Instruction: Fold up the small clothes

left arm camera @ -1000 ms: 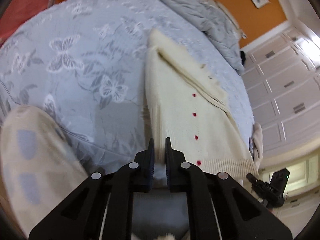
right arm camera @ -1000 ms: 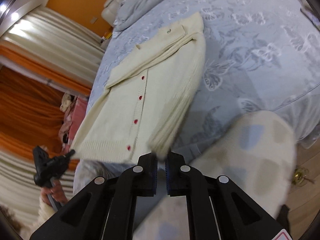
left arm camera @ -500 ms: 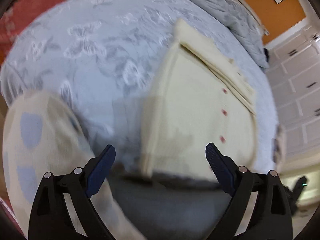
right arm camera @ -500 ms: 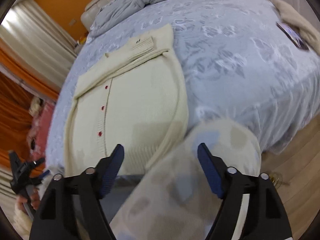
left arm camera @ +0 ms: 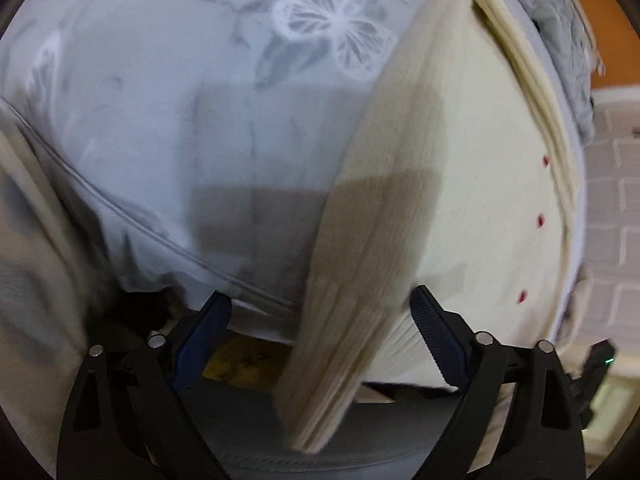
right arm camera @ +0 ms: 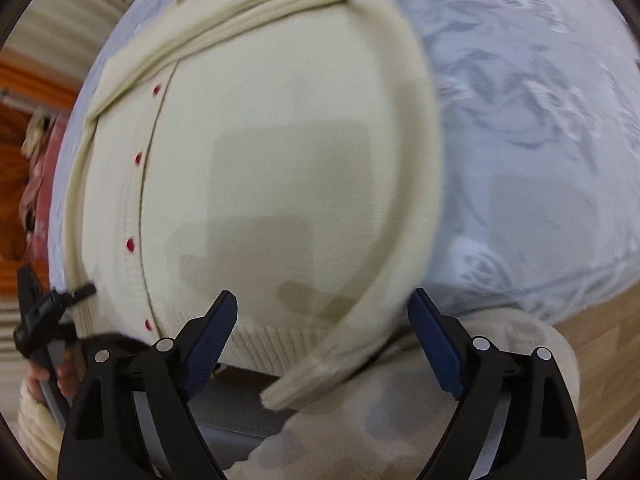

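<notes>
A cream knit cardigan [left arm camera: 472, 184] with red buttons lies flat on the blue-grey butterfly bedspread [left arm camera: 224, 92], one sleeve folded along its side. In the left wrist view my left gripper [left arm camera: 320, 336] is open, its jaws either side of the ribbed sleeve cuff [left arm camera: 320, 392], which hangs over the bed's near edge. In the right wrist view the cardigan [right arm camera: 280, 168] fills the frame; my right gripper [right arm camera: 322, 336] is open and close above the hem, with the cuff [right arm camera: 304, 380] between its jaws. Neither gripper holds anything.
A crumpled grey blanket [left arm camera: 568, 20] lies at the far end of the bed. A cream patterned trouser leg [right arm camera: 400, 420] is at the bed's near edge. White cupboards [left arm camera: 616, 184] stand on the right, orange curtains [right arm camera: 16, 160] on the left. The other gripper [right arm camera: 44, 320] shows at the left.
Both grippers were shut on the sleeve edge a second ago; both have opened and let it drop onto the cardigan. Both have since moved down closer to the garment.
</notes>
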Motion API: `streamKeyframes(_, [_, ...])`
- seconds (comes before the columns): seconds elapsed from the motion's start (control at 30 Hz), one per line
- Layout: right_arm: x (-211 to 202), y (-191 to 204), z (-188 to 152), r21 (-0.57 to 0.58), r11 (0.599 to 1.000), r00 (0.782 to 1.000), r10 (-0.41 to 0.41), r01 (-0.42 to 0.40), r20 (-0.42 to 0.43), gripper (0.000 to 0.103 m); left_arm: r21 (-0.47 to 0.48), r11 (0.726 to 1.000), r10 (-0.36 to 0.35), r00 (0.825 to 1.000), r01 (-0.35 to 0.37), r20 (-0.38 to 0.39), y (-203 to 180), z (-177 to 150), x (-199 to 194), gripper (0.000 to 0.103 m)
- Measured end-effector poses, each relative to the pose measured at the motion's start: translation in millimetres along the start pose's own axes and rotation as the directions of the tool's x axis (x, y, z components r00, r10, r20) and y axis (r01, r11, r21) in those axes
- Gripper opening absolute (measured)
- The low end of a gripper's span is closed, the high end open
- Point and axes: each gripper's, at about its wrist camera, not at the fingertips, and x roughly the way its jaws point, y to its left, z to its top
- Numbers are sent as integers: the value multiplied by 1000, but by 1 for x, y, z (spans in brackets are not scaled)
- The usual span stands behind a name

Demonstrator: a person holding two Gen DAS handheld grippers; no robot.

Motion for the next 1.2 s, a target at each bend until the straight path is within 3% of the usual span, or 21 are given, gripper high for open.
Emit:
streamKeyframes(0.07, [3,0,2,7,1000,1000,20,-20,-5,79,-14,1000,-12,1000,12,6,3,2,0,77])
streamKeyframes(0.1, [4,-3,2,11,1000,1000,26,-26,0,60,-17,1000,-18,1000,18,11,4,1,-2,74])
streamKeyframes(0.13, [3,-5,1,19,999,999,32,-32,9,19,-14,1000,-18,1000,18,17,5,-1,-4,66])
streamKeyframes(0.17, [1,-8,-1,29,998,999,49,-50,22,10,-13,1000,-18,1000,18,25,7,-3,-9,55])
streamKeyframes(0.2, [-2,-10,-4,45,994,995,97,-99,28,8,-20,999,-26,999,27,28,9,-2,-13,48])
streamKeyframes(0.27, [-16,-18,-14,64,983,982,166,-171,88,8,-15,997,-78,996,79,39,13,-7,-26,7])
streamKeyframes(0.3, [-26,-22,-21,73,973,970,207,-217,126,8,10,992,-128,991,127,51,12,-3,-35,7])
streamKeyframes(0.37, [-44,-33,-35,101,940,932,301,-325,200,8,69,985,-164,982,158,95,5,-10,-57,7])
streamKeyframes(0.43, [-64,-46,-53,117,901,885,373,-417,280,7,142,970,-214,968,195,130,-4,-21,-82,7])
streamKeyframes(0.53, [-84,-70,-77,162,843,828,436,-513,353,7,180,952,-276,950,248,147,-9,-31,-109,7])
streamKeyframes(0.57, [-88,-75,-83,166,834,820,445,-526,361,7,195,947,-288,946,257,149,-9,-37,-119,7])
streamKeyframes(0.63, [-95,-79,-101,158,830,817,459,-534,350,7,210,942,-293,946,262,137,-18,-45,-123,7])
streamKeyframes(0.77, [-95,-72,-128,147,855,850,447,-498,280,7,203,944,-279,957,258,83,0,-75,-128,7])
streamKeyframes(0.87, [-102,-71,-149,156,832,838,493,-533,235,7,165,946,-292,955,280,54,17,-96,-140,7])
streamKeyframes(1.0, [-127,-62,-164,143,796,804,556,-588,209,7,167,936,-321,947,311,34,18,-118,-176,7])
streamKeyframes(1.03, [-133,-60,-162,138,786,792,570,-603,220,7,157,927,-349,937,340,35,14,-114,-185,7])
streamKeyframes(1.07, [-141,-58,-154,132,763,766,592,-633,250,7,155,923,-361,932,351,38,10,-110,-189,7])
streamKeyframes(1.13, [-156,-61,-127,109,701,690,641,-705,335,7,178,904,-405,912,390,58,-11,-82,-203,7])
streamKeyframes(1.2, [-164,-70,-90,97,659,629,649,-746,427,7,245,891,-417,902,381,113,-46,-39,-214,7])
